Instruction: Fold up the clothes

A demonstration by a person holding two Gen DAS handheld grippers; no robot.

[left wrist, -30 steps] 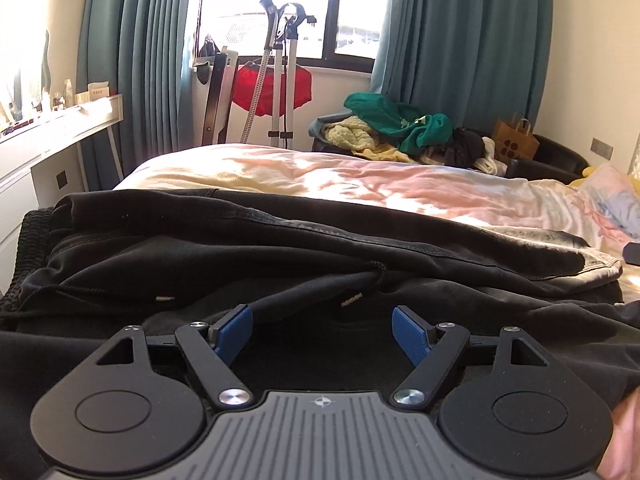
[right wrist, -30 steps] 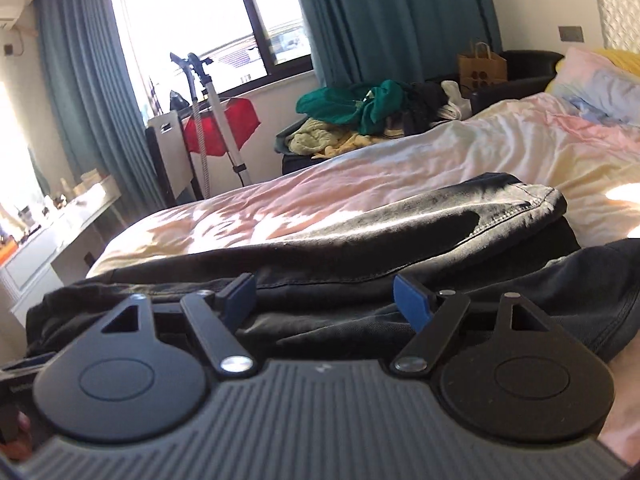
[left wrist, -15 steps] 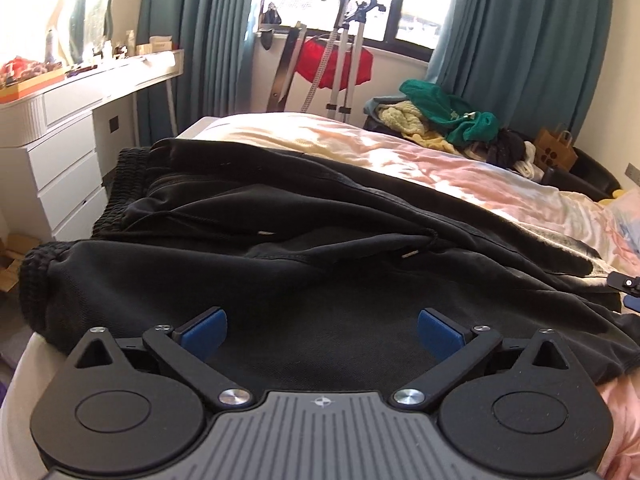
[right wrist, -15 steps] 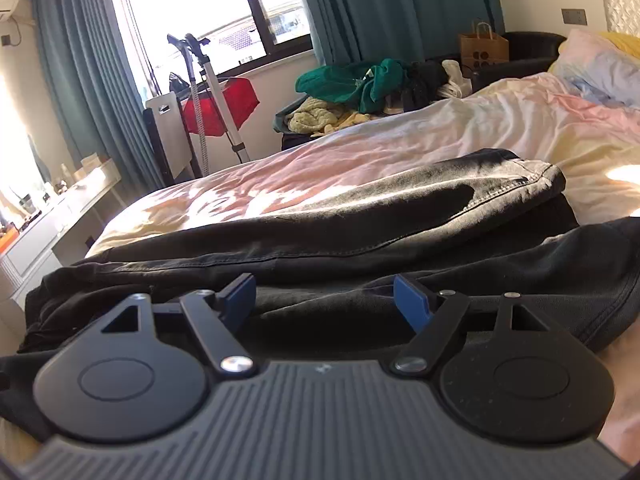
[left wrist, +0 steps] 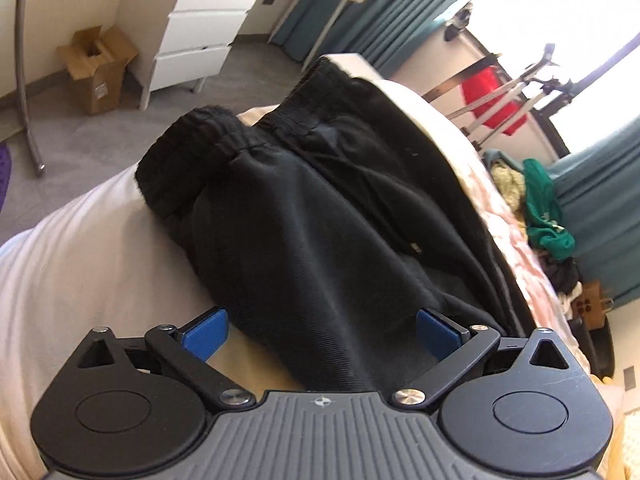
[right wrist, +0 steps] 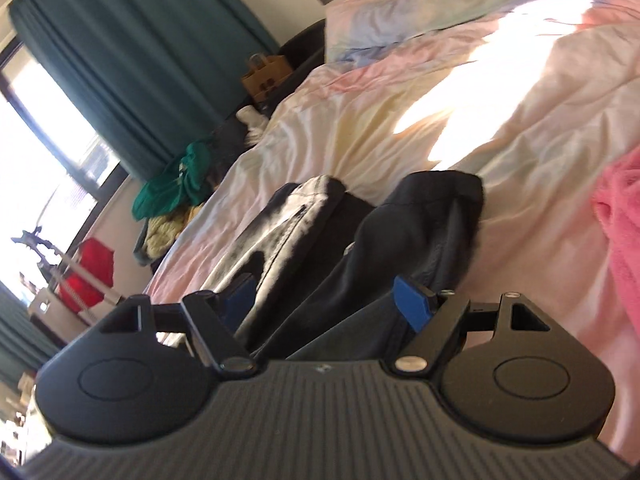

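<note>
Black trousers (left wrist: 320,208) lie across the bed, their elastic waistband (left wrist: 208,136) at the bed's left edge. My left gripper (left wrist: 320,334) is open, its blue pads (left wrist: 206,336) wide apart over the near fold of the trousers. In the right wrist view the trouser leg ends (right wrist: 432,216) lie on the pale sheet. My right gripper (right wrist: 326,302) is open above them, with black cloth between the pads; I cannot tell if it touches them.
The bed has a pale pink and yellow sheet (right wrist: 460,92). A pink fleece (right wrist: 620,232) lies at the right. White drawers (left wrist: 200,36) and a cardboard box (left wrist: 100,68) stand on the floor at left. A clothes pile (left wrist: 540,208) sits beyond the bed.
Both grippers have swung and tilted. The left now looks down toward the waistband end and floor, the right toward the leg ends and pillows. Both stay open.
</note>
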